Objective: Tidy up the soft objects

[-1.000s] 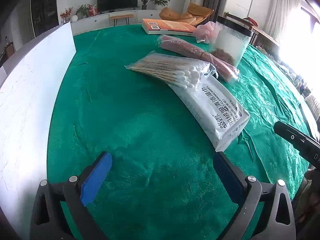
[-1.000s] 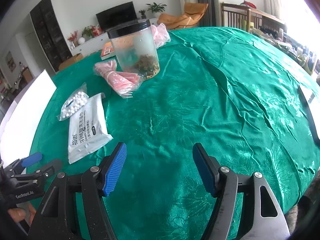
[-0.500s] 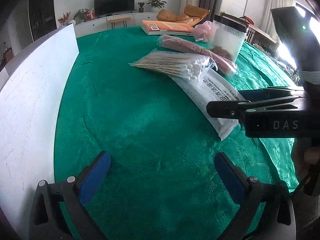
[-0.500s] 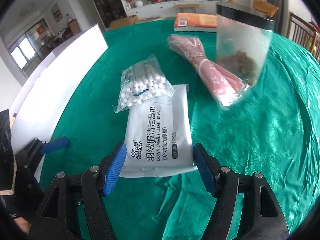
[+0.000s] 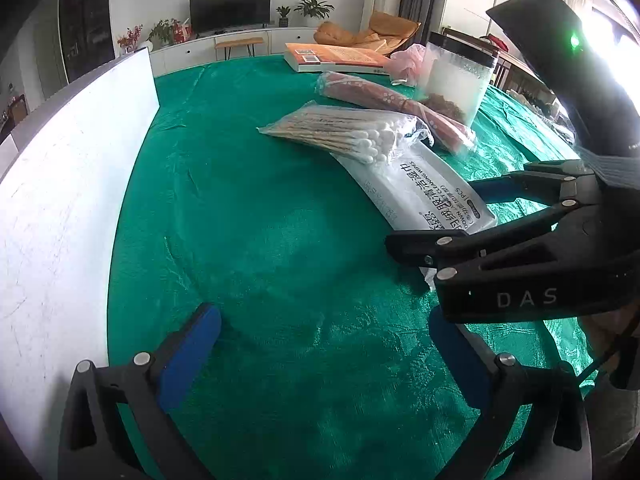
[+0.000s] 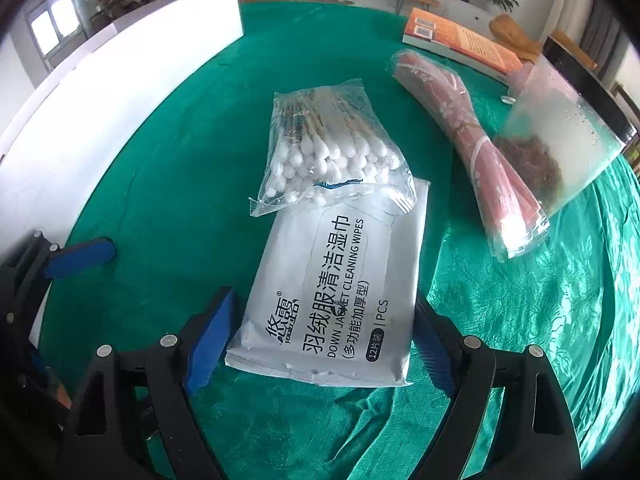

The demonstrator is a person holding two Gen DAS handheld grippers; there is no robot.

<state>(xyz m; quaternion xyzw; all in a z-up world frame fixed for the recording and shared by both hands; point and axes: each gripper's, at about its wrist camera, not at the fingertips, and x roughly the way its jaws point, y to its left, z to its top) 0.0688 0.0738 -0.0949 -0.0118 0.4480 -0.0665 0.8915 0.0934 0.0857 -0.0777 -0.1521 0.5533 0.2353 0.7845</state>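
Nothing is sorted yet: right tongs (image 6: 320,344), just opened wider, straddle the wipes pack (image 6: 340,292) unclamped; left tongs (image 5: 324,344) wait apart.

the right gripper (image 5: 472,216) hides the wipes pack's (image 5: 416,184) near end; the cotton swab bag (image 6: 328,148) covers its far corner.

cloth (image 6: 540,300): green woven fabric w/ slight sheen, wrinkled. wipes (image 6: 340,288): white matt plastic pack. swabs (image 6: 328,148): clear glossy bag, cotton tips, wood sticks. jar (image 5: 458,80): frosted plastic. book (image 6: 460,40): paper. board (image 5: 60,208): matt white, scuffed.
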